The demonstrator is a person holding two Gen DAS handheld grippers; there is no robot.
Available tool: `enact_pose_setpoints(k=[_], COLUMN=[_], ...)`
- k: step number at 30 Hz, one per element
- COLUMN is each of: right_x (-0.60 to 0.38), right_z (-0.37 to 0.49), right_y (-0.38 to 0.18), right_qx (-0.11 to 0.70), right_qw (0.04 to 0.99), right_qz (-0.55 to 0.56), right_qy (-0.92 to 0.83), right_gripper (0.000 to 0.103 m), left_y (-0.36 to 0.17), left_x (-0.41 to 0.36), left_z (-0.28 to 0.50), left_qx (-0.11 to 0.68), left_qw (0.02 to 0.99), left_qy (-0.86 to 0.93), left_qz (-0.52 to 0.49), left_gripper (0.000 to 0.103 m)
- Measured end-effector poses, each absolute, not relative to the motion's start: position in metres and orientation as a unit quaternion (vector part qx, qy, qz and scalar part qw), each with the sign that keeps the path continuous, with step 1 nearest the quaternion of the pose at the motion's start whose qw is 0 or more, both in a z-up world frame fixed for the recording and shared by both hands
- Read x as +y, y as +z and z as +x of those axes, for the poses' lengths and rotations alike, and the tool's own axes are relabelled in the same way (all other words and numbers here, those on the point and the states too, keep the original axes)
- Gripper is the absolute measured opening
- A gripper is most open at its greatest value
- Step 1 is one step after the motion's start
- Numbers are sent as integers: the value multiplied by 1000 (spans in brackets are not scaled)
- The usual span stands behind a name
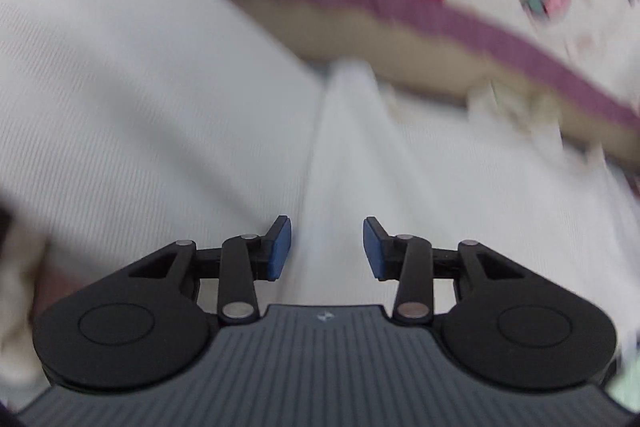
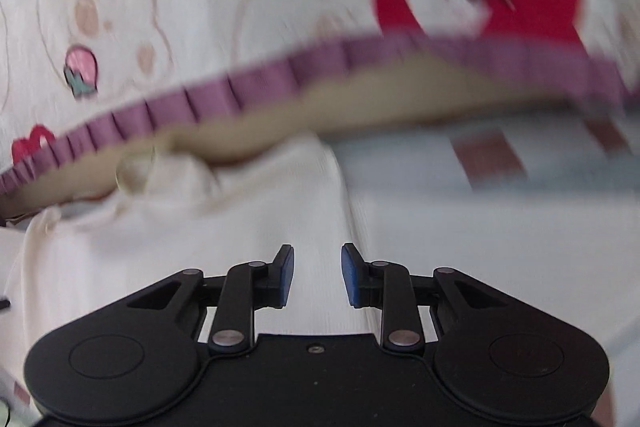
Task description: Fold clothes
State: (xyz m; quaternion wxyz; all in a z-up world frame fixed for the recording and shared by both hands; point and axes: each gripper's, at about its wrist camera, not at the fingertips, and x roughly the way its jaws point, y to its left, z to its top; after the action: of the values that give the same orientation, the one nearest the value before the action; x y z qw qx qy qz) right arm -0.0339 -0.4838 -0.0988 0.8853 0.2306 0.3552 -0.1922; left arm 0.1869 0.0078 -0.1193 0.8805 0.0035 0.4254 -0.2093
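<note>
Both the left tool (image 1: 327, 249) and right tool (image 2: 317, 275) stand part open, empty, over the pale garment (image 1: 160, 115), apparently on bedding; soft and limp, best pinched at a folded edge.

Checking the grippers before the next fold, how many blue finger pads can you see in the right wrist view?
2. One blue pad sits left of the gap and the other pad right of it, apart over the pale ribbed garment, nothing between them.
</note>
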Motion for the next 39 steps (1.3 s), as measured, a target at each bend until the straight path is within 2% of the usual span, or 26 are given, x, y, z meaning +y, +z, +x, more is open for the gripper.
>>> enact_pose_setpoints(k=[3, 6, 9, 12, 15, 16, 17, 18, 19, 20, 21, 23, 27, 29, 30, 32, 33, 34, 38, 39], right_x=[-477, -473, -469, -467, -467, -466, -463, -458, -452, -447, -444, -442, -442, -441, -442, -444, -445, -448, -448, -447], right_z=[-76, -114, -147, -155, -148, -148, -147, -147, -149, -153, -157, -166, -165, -164, -164, -167, -169, -172, -177, -175], right_y=[-112, -124, -136, -143, -151, -151, -149, -143, -135, -128, -123, -122, -142, -147, -148, -149, -150, -152, -162, -166], right_qx=[347, 328, 309, 312, 314, 300, 289, 278, 264, 251, 244, 242, 291, 300, 300, 295, 291, 285, 264, 260], right_qw=[871, 851, 827, 821, 821, 829, 842, 858, 874, 885, 889, 887, 867, 855, 851, 846, 841, 835, 808, 802], right_qz=[269, 329, 387, 397, 399, 395, 383, 358, 328, 305, 293, 291, 294, 304, 313, 337, 355, 379, 468, 486], right_qy=[-220, -247, -266, -265, -262, -256, -247, -241, -243, -246, -254, -266, -279, -294, -296, -291, -286, -280, -242, -231], right_gripper=[39, 46, 48, 51, 55, 44, 23, 8, 7, 7, 7, 6, 7, 12, 18, 19, 26, 39, 47, 50], left_y=[-118, -125, -133, -138, -143, -144, -146, -147, -148, -148, -147, -136, -123, -129, -132, -138, -141, -144, -162, -167], left_x=[28, 50, 64, 73, 72, 70, 69, 67, 65, 63, 63, 68, 75, 80, 84, 91, 93, 96, 95, 93], left_z=[170, 168, 162, 159, 163, 164, 165, 166, 167, 166, 162, 151, 132, 134, 137, 143, 146, 148, 152, 153], left_qx=[442, 492, 515, 517, 516, 513, 511, 504, 494, 488, 485, 476, 468, 484, 492, 505, 513, 521, 553, 558], left_qw=[876, 853, 836, 827, 824, 827, 830, 835, 841, 845, 846, 851, 856, 846, 839, 827, 819, 809, 764, 753], left_qy=[-192, -159, -152, -162, -160, -156, -152, -153, -157, -166, -175, -184, -187, -179, -176, -168, -166, -166, -199, -203], left_qz=[-14, -74, -115, -153, -174, -169, -165, -160, -155, -144, -133, -126, -113, -136, -153, -183, -198, -214, -268, -284], left_gripper=[43, 44, 44, 45, 52, 55, 55, 54, 47, 30, 7, 7, 7, 7, 8, 10, 11, 11, 16, 21])
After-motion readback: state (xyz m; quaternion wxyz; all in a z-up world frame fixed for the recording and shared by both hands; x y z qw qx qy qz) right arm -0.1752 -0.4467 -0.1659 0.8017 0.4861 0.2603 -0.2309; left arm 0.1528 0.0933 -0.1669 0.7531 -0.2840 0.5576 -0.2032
